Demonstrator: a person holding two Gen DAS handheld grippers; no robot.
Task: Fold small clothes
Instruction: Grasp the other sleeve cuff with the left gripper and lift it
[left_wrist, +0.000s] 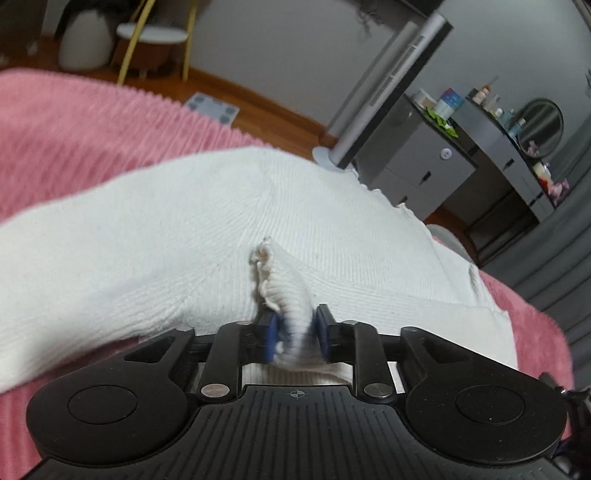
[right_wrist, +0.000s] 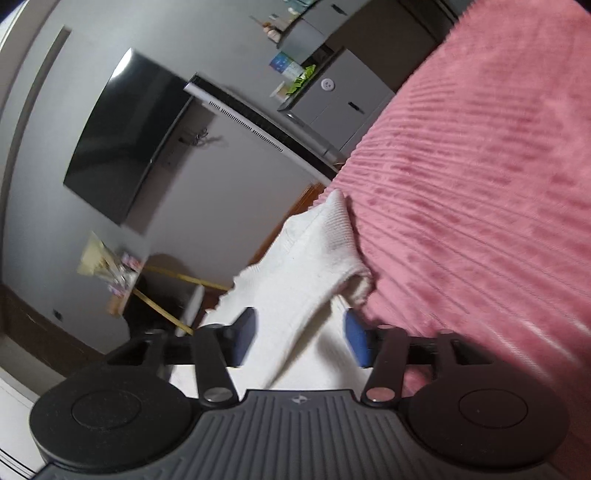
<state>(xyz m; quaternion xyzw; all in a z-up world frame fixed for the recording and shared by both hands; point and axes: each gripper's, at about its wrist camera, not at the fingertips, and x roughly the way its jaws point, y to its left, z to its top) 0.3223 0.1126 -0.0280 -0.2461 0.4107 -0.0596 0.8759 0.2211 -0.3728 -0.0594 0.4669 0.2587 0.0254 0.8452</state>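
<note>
A white ribbed knit garment (left_wrist: 207, 236) lies spread across a bed covered by a pink ribbed plush blanket (left_wrist: 74, 122), one frilled edge reaching toward the foot of the bed. The left tongs (left_wrist: 297, 338) pinch a gathered fold of the knit between their blue pads (left_wrist: 272, 338), the bunched cloth rising just ahead of them. The right tongs (right_wrist: 301, 341) stand spread, their blue pads (right_wrist: 355, 341) apart, with a ridge of the same white garment running between them (neither pad can be seen pressing on it). Beyond the bed stand a grey cabinet (left_wrist: 417, 162) with bottles and small boxes on top, a tall silver tower appliance (left_wrist: 384, 85) and a round mirror (left_wrist: 541, 122). A dark flat screen (right_wrist: 122, 144) hangs on the grey wall.
</note>
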